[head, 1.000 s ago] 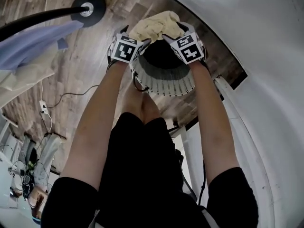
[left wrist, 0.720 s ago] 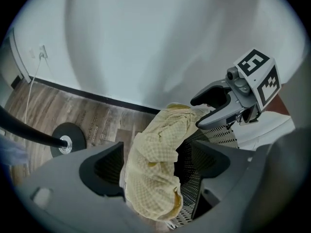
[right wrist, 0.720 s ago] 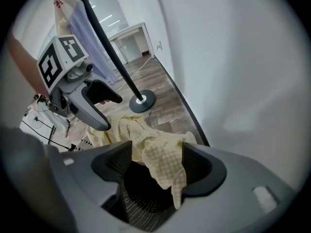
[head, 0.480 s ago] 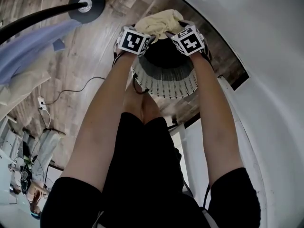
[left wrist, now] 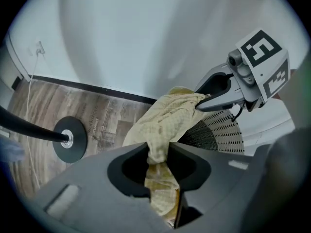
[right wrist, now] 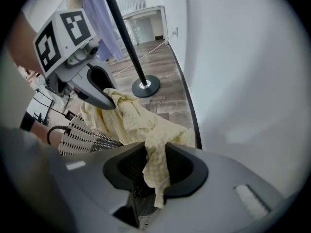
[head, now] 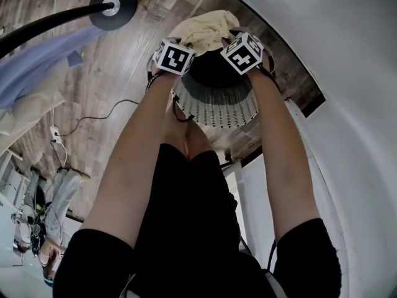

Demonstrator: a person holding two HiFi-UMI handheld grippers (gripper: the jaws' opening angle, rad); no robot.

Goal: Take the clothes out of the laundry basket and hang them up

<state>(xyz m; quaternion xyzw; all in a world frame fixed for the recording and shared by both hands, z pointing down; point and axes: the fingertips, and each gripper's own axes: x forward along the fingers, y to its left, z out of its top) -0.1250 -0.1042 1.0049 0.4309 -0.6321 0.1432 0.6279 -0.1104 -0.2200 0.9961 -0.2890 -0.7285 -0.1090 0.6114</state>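
Head view showed, at the far left, the clothes rack's dark pole [head: 49, 23] rising from its round base [head: 113, 11], with a lilac garment [head: 37, 61] draped over it. Right of that, above the white laundry basket [head: 217, 107], the left gripper [head: 184, 46] had just been closing, and the left gripper view showed its jaws nearly together, pinching a fold of the yellow garment [left wrist: 165, 118] between them. The garment sat bunched at the basket's far rim, partly lifted clear. It ran as a short band from the left gripper across to the right gripper [head: 228, 43], so its long axis lay side to side between the two tools. The right gripper's jaws had also just been closing, and in the right gripper view they were drawn in tight on another fold of the same cloth. A white wall [head: 347, 54] lay on the right. Since the rack stood to the left, well apart from the basket, the left hand was judged the nearer one. The carry would likely lead with it, the garment held spread between both grips.
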